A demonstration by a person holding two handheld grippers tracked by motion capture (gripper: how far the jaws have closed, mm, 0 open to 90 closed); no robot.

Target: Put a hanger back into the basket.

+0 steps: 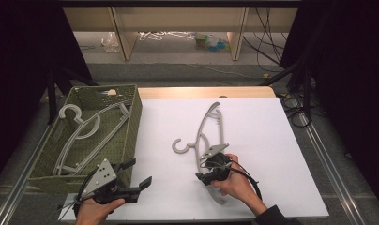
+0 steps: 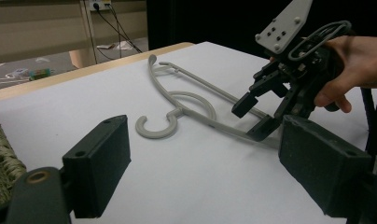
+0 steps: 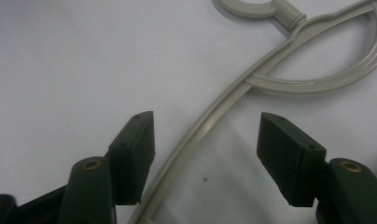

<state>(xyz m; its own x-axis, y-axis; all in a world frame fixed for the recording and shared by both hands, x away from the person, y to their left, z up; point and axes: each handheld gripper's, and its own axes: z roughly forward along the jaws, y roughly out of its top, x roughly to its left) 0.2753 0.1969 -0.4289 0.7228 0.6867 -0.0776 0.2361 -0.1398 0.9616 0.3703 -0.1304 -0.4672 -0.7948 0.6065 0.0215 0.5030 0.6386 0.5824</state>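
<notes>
White-topped table with a hanger and a basket

The table (image 1: 272, 140) has a white sheet over its top, with a strip of bare wood showing along the far edge. A grey plastic hanger (image 1: 207, 136) lies flat on the white surface near the middle, its hook (image 1: 179, 146) pointing toward the left side and its long arm running from the far side toward the near edge. A green woven basket (image 1: 131, 126) stands at the table's left edge, well apart from the hanger. In the left gripper view the hanger (image 2: 186, 100) lies flat on the sheet, and the basket's woven corner (image 2: 2, 154) sits at the left margin.
</notes>
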